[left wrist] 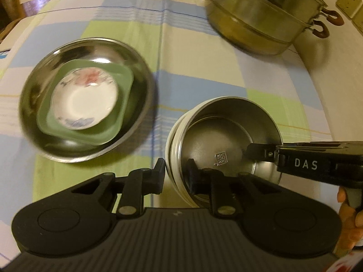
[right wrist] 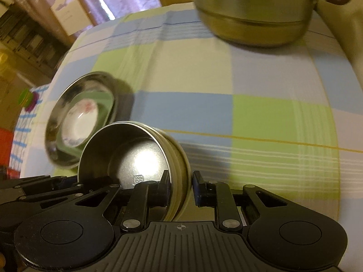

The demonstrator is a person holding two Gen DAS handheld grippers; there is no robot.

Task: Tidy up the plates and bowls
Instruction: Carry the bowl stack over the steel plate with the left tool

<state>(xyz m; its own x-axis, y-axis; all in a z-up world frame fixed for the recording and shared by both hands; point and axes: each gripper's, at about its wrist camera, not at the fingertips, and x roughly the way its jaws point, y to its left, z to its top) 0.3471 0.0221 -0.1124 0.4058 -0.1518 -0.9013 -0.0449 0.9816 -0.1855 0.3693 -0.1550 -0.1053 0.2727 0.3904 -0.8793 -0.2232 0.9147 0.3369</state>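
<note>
Both wrist views look forward, close over the steel bowl (left wrist: 226, 140) (shared) (right wrist: 133, 158).

My right gripper (right wrist: 180, 187) pinches the rim of a tilted steel bowl (right wrist: 133, 158). Far ahead stands a big pot (right wrist: 251, 15).

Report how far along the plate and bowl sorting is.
Done: the floral dish sits in the green dish, nested in the steel plate. In hand: both grippers, left and right, straddle the rim of the steel bowl, which is tilted; another bowl seems nested inside. Left: setting it down, probably on the stack.
</note>
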